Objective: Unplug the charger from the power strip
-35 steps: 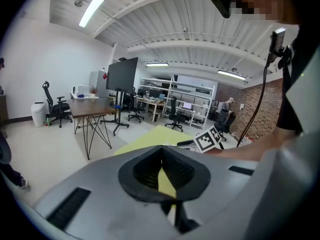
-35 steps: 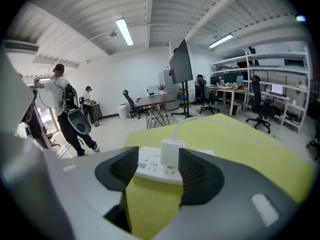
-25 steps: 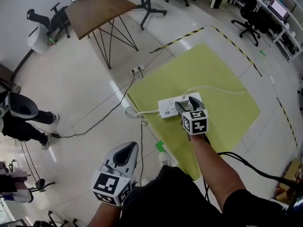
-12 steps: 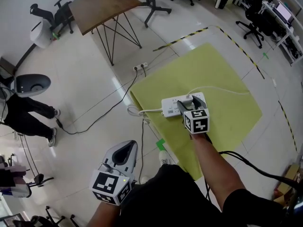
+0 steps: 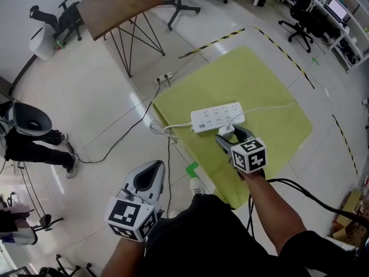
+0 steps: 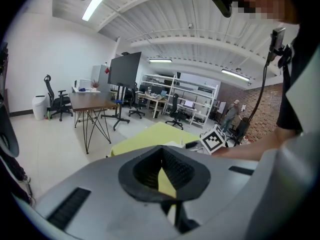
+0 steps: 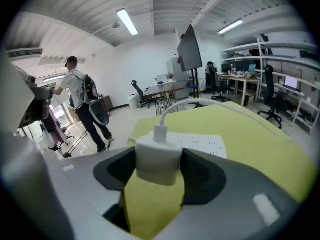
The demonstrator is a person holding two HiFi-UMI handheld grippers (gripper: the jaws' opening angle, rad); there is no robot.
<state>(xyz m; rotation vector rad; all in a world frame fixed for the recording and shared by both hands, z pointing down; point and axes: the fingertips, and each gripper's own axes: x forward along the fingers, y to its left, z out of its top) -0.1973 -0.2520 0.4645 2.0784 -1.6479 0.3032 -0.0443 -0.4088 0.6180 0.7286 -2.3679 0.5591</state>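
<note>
On the floor lies a yellow-green mat (image 5: 271, 85), and on it, near the edge closest to the person, rests a white power strip (image 5: 217, 118) whose own white cord (image 5: 173, 128) runs off its left end toward the mat's border. The right tongs (image 5: 226, 135) hang just on the near side of the strip, closed on a white charger (image 7: 158, 154). The right gripper view shows the block pinched by its two sides between the dark pads, with its plug-in connector on top. The charger is out of the strip and apart from it, with bare mat showing between the two. A thin white cable (image 5: 271, 107) leaves the charger and curves away across the mat to the right. The left tongs (image 5: 154, 166) are held low at the person's left side, off the mat and well apart from the strip. Their tips are drawn narrow, almost together, with nothing between them. Beyond the mat stands a wooden table (image 5: 118, 3) on thin black legs. A small white socket block (image 5: 163, 77) sits on the tiles, with a black lead (image 5: 124, 137) trailing from it.
</note>
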